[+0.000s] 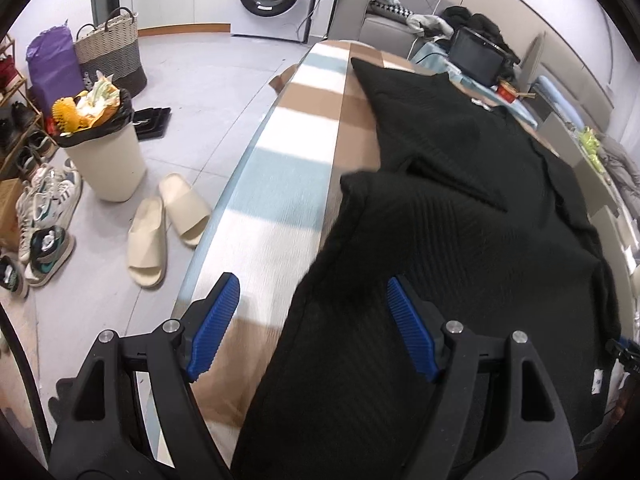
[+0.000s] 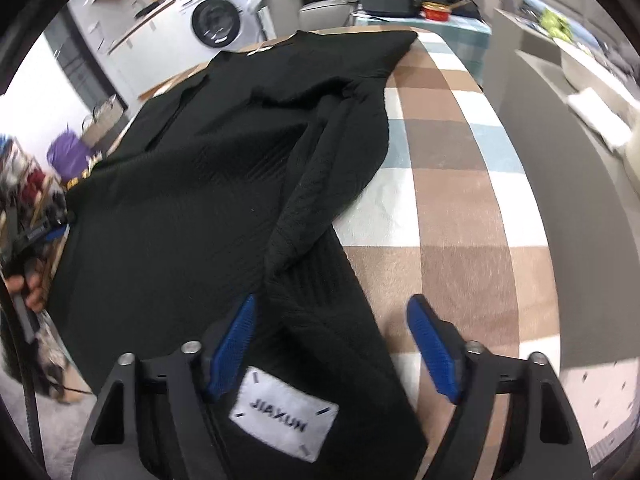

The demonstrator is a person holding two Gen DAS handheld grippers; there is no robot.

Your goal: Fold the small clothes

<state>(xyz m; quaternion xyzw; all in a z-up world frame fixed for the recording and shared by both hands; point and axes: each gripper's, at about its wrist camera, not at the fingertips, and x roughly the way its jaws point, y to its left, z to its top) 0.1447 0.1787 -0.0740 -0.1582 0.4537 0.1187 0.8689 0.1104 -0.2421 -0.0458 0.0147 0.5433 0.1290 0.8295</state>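
black ribbed knit garment — spread flat, sleeve folded inward, white label up

I see a black garment of ribbed knit cloth, matt and slightly rough, with a smooth white woven label stitched on at the bottom of the right wrist view. Under it my bench wears a checked cloth cover, soft and matt. The fingers carry ridged blue pads, rubbery-looking, on matt black plastic arms with shiny metal pins.
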